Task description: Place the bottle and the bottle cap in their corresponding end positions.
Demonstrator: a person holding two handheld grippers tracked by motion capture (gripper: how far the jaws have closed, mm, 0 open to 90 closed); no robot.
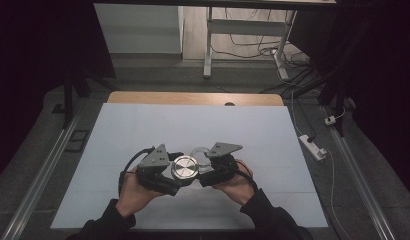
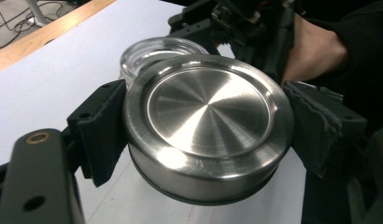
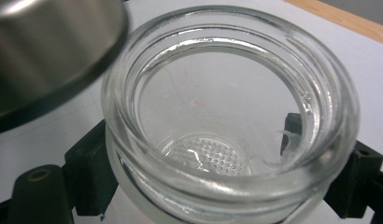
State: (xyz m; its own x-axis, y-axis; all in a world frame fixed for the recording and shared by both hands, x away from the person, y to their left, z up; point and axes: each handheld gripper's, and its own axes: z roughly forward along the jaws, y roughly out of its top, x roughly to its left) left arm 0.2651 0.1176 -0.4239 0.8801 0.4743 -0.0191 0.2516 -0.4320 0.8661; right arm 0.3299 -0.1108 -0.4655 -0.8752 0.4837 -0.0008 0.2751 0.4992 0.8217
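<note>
A round brushed-steel lid (image 2: 208,107) sits clamped by its side wall between the pads (image 2: 103,130) of my left gripper (image 2: 206,137), flat top facing up. In the high view the lid (image 1: 185,167) hangs over the near middle of the table, with the left gripper (image 1: 177,174) shut on it. Just beyond it is an empty clear glass jar (image 1: 199,153), mouth uncovered, held by my right gripper (image 1: 207,163). Along the right gripper (image 3: 222,182), the jar (image 3: 236,56) is pinched below its threaded rim by black pads (image 3: 89,172), and the lid's edge (image 3: 45,51) overlaps at upper left.
A white sheet (image 1: 143,130) covers the table, with a wooden strip (image 1: 193,98) along its far edge. On the floor to the right lie a power strip (image 1: 313,146) and cables. A white desk frame (image 1: 209,45) stands behind the table.
</note>
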